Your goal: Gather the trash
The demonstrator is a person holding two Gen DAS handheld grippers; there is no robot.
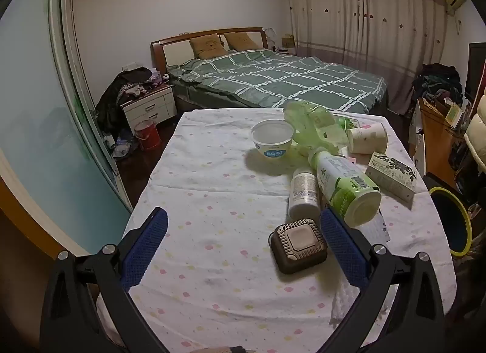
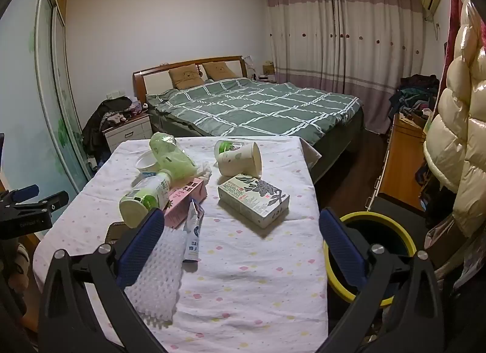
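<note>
Left wrist view shows your left gripper [image 1: 243,231] and right gripper [image 2: 241,231] both spread and empty, nothing collected, so close on the brown box [image 1: 297,245] for the yellow-rimmed bin [image 2: 407,239].

Bed [image 2: 258,104] with green checked quilt against far wall. Two brown pillows [image 2: 185,76] at its headboard. White nightstand [image 2: 129,133] just left of bed, dark clothes heaped on it. Curtains [image 2: 343,37] behind bed, right.

Cloth-covered table [image 2: 258,277], carton [image 2: 253,199], bottle [image 2: 145,198], cup [image 2: 240,158]
</note>
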